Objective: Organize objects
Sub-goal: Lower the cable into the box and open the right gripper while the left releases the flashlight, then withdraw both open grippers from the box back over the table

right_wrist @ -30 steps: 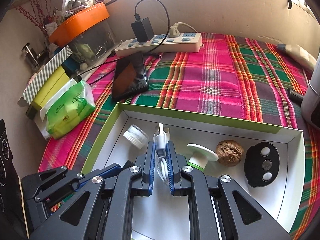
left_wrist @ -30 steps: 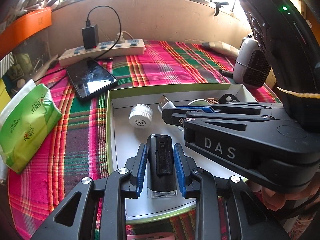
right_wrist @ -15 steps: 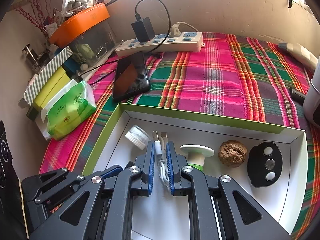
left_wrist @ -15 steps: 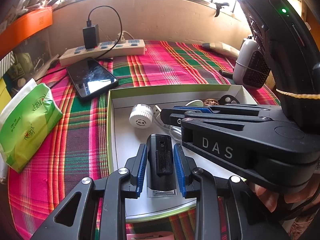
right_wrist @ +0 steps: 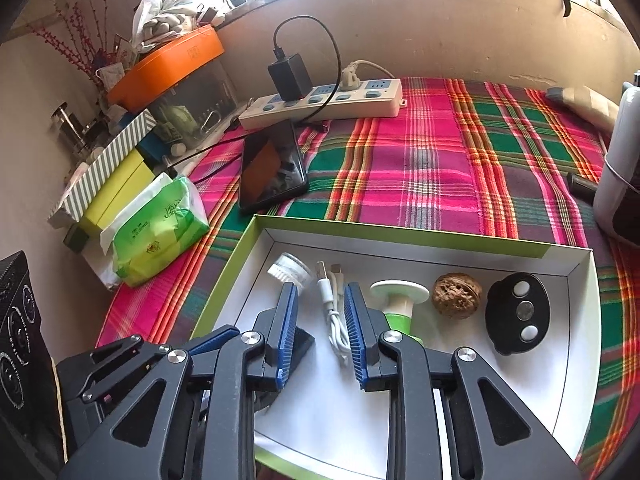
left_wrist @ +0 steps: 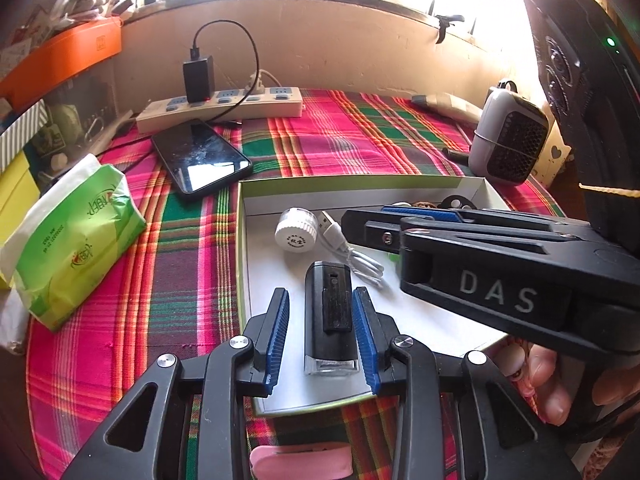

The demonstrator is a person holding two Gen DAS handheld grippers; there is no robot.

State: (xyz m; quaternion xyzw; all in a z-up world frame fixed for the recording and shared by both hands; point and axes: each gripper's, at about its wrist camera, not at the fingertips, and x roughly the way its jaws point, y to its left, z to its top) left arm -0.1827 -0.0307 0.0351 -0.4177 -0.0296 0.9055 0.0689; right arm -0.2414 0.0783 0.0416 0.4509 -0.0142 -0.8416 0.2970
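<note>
A shallow white tray with a green rim (left_wrist: 239,240) (right_wrist: 240,248) lies on the plaid cloth. A black oblong device (left_wrist: 330,316) rests on its floor between the pads of my left gripper (left_wrist: 320,300), whose jaws are opening with a gap on each side. A coiled white USB cable (right_wrist: 334,316) (left_wrist: 352,256) lies in the tray between the pads of my right gripper (right_wrist: 318,300), also opening and clear of it. Beside it sit a white round cap (right_wrist: 290,272) (left_wrist: 297,231), a green-and-white spool (right_wrist: 398,300), a walnut (right_wrist: 457,295) and a black oval button piece (right_wrist: 518,312).
Around the tray lie a black phone (left_wrist: 202,160) (right_wrist: 272,168), a power strip with a charger (left_wrist: 220,106) (right_wrist: 324,100), a green tissue pack (left_wrist: 76,240) (right_wrist: 160,228), and a small white heater (left_wrist: 508,140). Boxes and an orange lid (right_wrist: 168,64) crowd the left edge.
Both grippers have spread their pads: the left let go of the black device, the right let go of the white cable, which now lies on the tray floor.
</note>
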